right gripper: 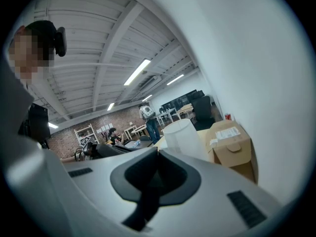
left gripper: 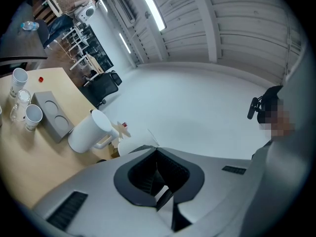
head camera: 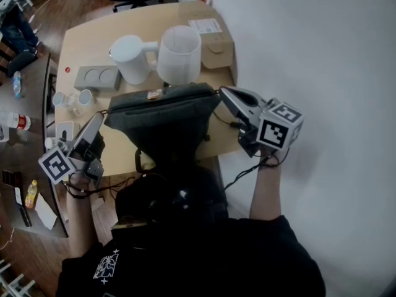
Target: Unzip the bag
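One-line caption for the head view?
Left hand-held gripper and right hand-held gripper, both shut, flank a dark bag on a wooden table.

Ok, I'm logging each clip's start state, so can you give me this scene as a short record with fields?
bag: dark, at near edge of table
zip: looks closed
left claw: shut, empty, left of bag
right claw: shut, empty, by bag's top right corner
behind bag: white jug, white tub, box
table's left: grey tray, cups
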Demonstrator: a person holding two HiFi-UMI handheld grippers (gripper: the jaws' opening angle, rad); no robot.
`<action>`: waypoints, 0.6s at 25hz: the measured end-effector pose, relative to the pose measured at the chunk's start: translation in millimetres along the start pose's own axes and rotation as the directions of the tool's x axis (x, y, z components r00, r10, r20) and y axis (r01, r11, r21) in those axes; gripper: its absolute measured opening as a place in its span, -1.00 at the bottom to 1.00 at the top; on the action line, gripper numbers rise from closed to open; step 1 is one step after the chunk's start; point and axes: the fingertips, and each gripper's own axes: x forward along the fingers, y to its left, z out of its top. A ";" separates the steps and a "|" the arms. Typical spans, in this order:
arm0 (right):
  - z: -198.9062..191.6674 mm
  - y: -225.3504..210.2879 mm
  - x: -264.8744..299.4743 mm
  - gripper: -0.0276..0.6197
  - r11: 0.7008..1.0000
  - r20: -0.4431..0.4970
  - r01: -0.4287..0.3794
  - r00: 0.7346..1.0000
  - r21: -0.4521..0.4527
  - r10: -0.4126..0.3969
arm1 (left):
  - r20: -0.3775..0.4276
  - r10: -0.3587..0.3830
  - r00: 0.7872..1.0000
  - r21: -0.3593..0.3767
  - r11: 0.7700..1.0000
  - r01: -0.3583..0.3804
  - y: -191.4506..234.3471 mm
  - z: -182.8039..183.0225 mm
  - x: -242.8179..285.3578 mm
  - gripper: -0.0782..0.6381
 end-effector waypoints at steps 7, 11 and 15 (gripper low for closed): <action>-3.5 -6.0 -0.8 -0.88 1.000 -0.009 0.006 1.000 0.004 -0.006 | 0.008 0.009 1.000 -0.004 1.000 -0.008 5.4 -0.7 -2.2 -0.77; -3.8 -8.9 -1.6 -0.88 1.000 -0.005 0.005 1.000 0.011 -0.005 | 0.012 0.015 1.000 -0.008 1.000 -0.015 8.3 -0.3 -4.2 -0.78; -2.2 -10.2 -1.2 -0.88 1.000 -0.003 0.012 1.000 0.011 -0.012 | 0.017 0.020 1.000 -0.014 1.000 -0.020 10.2 -0.2 -5.4 -0.77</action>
